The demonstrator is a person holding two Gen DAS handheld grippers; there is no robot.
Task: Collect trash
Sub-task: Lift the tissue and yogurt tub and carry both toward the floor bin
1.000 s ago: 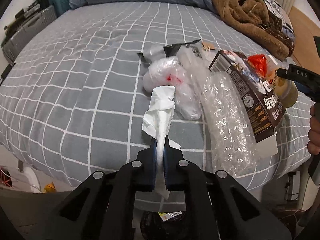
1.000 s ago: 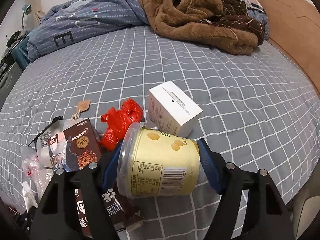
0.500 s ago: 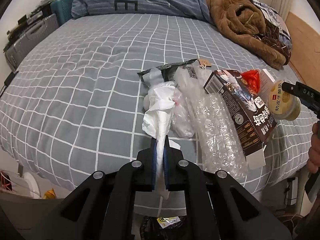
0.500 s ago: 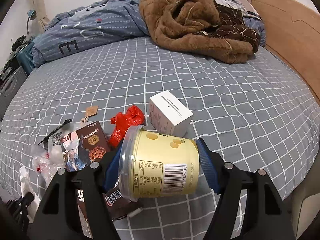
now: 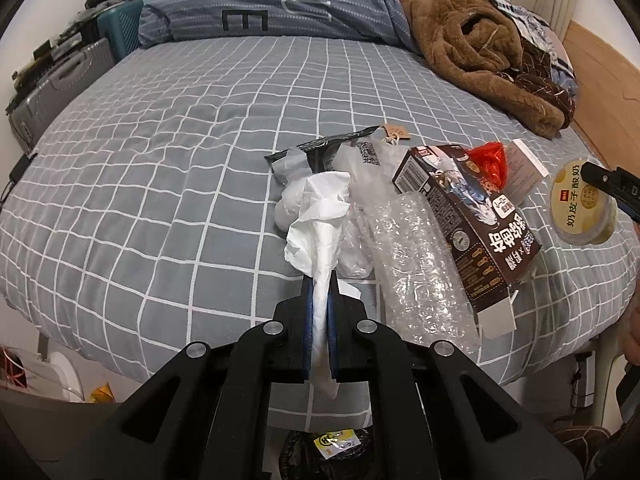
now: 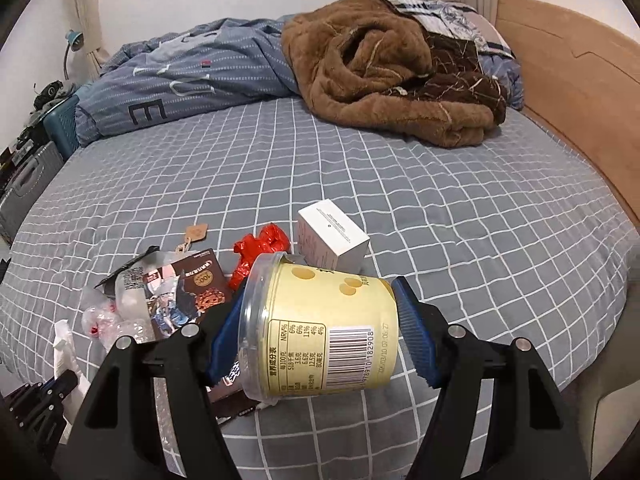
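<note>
The left gripper point(image 5: 320, 304), at the lower centre of its view, has its jaws pressed nearly together on a crumpled white paper tissue point(image 5: 320, 220) that rises from the blue pads. The right gripper point(image 6: 320, 332) has its jaws about half open, clamped on the two ends of a pale yellow plastic yoghurt tub point(image 6: 320, 332), which is held on its side clear of the bed in the lower middle of that frame. So two pieces are in hand, neither yet binned. Much is left on the grey checked bedsheet point(image 5: 160, 160): a dark brown printed carton point(image 5: 476, 224), a roll of clear bubble wrap point(image 5: 416, 264), a red crumpled wrapper point(image 6: 260, 248), a small white cardboard box point(image 6: 332, 240), a clear plastic bag point(image 5: 288, 204) and a brown paper tag point(image 6: 196, 234), all clustered near the sheet's lower edge. A dark bag point(image 5: 328, 448) shows at the bottom of the left view; likely the bin
</note>
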